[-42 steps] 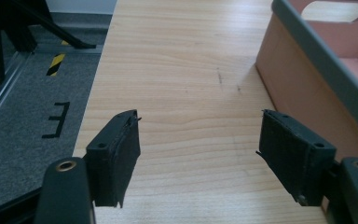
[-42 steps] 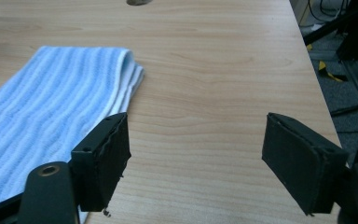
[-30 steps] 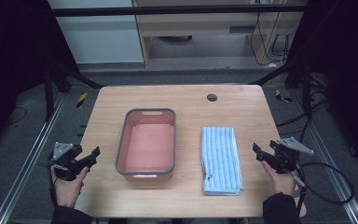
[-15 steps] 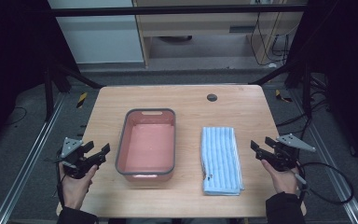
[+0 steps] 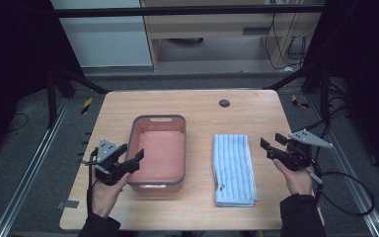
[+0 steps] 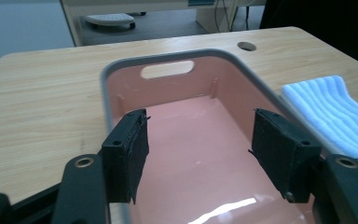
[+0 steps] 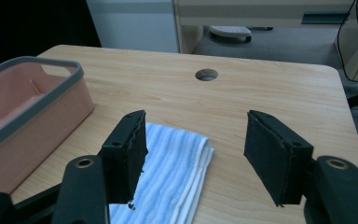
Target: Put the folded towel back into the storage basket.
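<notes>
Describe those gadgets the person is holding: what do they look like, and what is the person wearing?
Each is a black hand-held gripper: the left hand-held gripper and the right hand-held gripper both have two flat, rectangular black jaws faced with dark pads, bolted on with brass-coloured screws. A grey three-cornered plate sits on top of each, and a black cable trails from the right one. The person wears dark sleeves.

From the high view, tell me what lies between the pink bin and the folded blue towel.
Nothing: in the high view a bare strip of wooden table separates the pink bin from the folded blue towel.

glossy pink plastic bin (image 5: 159, 150), ribbed blue cloth (image 5: 233, 168), matt wood table (image 5: 202, 106)
</notes>
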Action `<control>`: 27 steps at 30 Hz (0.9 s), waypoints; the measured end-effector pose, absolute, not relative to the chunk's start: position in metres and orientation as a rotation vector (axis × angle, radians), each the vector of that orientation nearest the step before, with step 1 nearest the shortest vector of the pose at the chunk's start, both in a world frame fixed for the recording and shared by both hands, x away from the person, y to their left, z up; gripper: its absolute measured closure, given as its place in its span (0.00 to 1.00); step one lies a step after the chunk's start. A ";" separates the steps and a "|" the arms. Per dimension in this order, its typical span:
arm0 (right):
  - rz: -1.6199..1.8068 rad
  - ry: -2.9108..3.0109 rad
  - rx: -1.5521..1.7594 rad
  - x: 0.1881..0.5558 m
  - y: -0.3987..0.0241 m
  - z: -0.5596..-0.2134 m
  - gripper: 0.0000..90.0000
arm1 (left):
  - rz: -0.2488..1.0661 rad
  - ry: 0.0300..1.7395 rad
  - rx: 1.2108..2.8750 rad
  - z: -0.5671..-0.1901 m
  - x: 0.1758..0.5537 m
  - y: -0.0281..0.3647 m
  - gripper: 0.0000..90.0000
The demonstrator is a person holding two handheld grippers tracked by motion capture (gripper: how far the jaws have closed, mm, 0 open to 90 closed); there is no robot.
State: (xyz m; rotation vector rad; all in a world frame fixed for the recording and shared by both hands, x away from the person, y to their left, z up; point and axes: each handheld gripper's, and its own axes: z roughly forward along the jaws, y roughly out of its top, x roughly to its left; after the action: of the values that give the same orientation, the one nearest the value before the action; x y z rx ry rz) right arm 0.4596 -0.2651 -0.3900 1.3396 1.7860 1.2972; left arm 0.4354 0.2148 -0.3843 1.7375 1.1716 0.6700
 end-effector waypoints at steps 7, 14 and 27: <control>1.300 1.789 1.335 0.470 -0.261 -0.384 0.45 | 0.634 1.125 1.762 -0.383 0.440 0.179 0.40; 1.290 1.793 1.326 0.476 -0.260 -0.384 0.47 | 0.596 1.094 1.784 -0.388 0.442 0.151 0.40; 1.273 1.809 1.315 0.495 -0.258 -0.380 0.48 | 0.516 1.025 1.861 -0.399 0.436 0.098 0.42</control>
State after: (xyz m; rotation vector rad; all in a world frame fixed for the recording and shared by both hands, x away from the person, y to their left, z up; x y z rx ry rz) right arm 0.4946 -0.2584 -0.3799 1.3149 1.8091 1.2732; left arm 0.4364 0.0985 -0.3988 1.8611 1.0255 0.5162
